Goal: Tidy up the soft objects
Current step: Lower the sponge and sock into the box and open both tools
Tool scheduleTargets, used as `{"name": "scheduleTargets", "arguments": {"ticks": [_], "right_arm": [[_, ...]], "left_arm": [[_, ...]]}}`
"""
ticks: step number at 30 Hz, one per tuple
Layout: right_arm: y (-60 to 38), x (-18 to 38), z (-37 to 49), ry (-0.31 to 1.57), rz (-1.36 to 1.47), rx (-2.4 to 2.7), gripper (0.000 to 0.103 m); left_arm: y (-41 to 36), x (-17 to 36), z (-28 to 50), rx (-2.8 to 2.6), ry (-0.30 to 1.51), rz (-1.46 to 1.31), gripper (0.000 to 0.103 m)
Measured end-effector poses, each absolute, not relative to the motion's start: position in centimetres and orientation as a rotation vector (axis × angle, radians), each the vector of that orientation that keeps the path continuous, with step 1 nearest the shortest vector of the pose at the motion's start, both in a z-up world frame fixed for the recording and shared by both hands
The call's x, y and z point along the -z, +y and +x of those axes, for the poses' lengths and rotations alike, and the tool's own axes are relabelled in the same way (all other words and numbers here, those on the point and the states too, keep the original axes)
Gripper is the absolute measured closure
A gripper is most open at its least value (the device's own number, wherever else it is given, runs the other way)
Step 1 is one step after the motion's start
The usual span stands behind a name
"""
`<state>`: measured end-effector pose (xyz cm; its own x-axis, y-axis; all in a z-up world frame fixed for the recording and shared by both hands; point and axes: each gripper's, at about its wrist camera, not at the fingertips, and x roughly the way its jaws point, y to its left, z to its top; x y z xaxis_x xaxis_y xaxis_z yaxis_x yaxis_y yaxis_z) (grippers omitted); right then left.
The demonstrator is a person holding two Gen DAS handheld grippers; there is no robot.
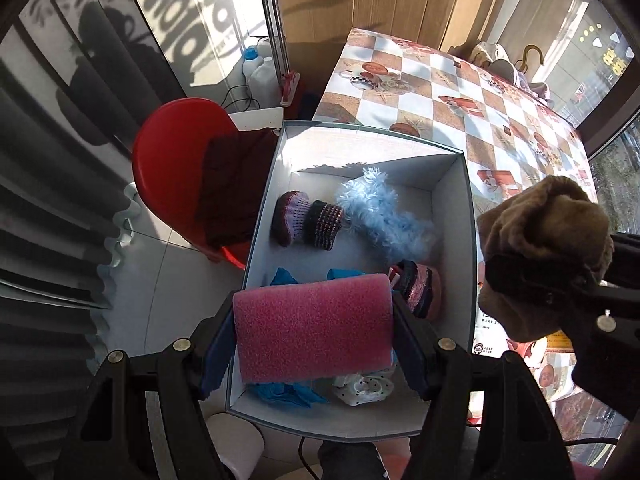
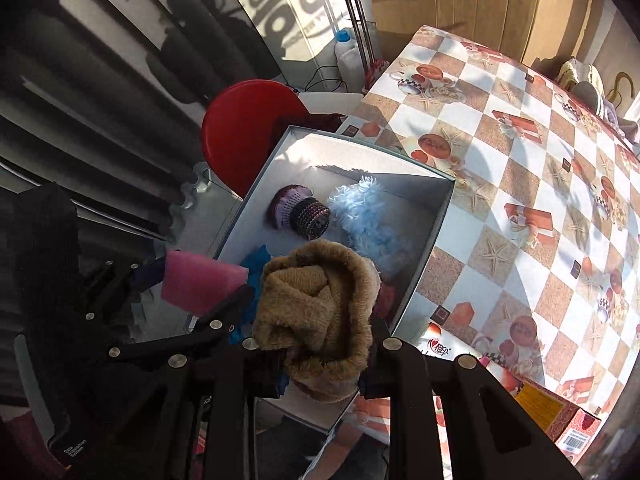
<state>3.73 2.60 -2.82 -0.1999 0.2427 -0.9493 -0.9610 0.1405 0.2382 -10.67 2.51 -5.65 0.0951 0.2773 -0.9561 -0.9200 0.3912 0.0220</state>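
The left gripper [image 1: 314, 334] pinches a pink sponge [image 1: 314, 326] across its long axis, one finger on each short end, so the sponge lies crosswise between the jaws and hangs directly over the near end of the open box [image 1: 470, 240]. The right gripper [image 2: 320, 364] is clamped nearly tight on a bunched brown fleece [image 2: 316, 312], which bulges out above and below the jaws; in the left wrist view the fleece sits just outside the box's right wall, over the checked tablecloth [image 1: 460, 92], while the right wrist view puts it over the box's near right corner. Inside the box lie a knitted bootie [image 1: 306, 224], a fluffy blue piece [image 1: 380, 216], a second knitted piece [image 1: 418, 288] by the right wall, blue cloth [image 1: 286, 394] and a white dotted item [image 1: 366, 386] at the near end. The left hand looks the nearer to a drop: its sponge already has box floor under it, and only a lowering and release seem needed. The fleece probably still has to move inward, toward the free floor in the middle, and the two grippers are close enough there to crowd each other.
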Motion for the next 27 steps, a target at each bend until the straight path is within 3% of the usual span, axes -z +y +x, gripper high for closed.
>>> {"name": "scheduleTargets", "arguments": {"ticks": [27], "right_arm": [[4.2, 4.6, 5.1, 1.314, -0.845, -1.323, 0.078]], "left_arm": [[3.7, 7.1, -9.2, -1.01, 1.172, -0.768, 0.029]]}}
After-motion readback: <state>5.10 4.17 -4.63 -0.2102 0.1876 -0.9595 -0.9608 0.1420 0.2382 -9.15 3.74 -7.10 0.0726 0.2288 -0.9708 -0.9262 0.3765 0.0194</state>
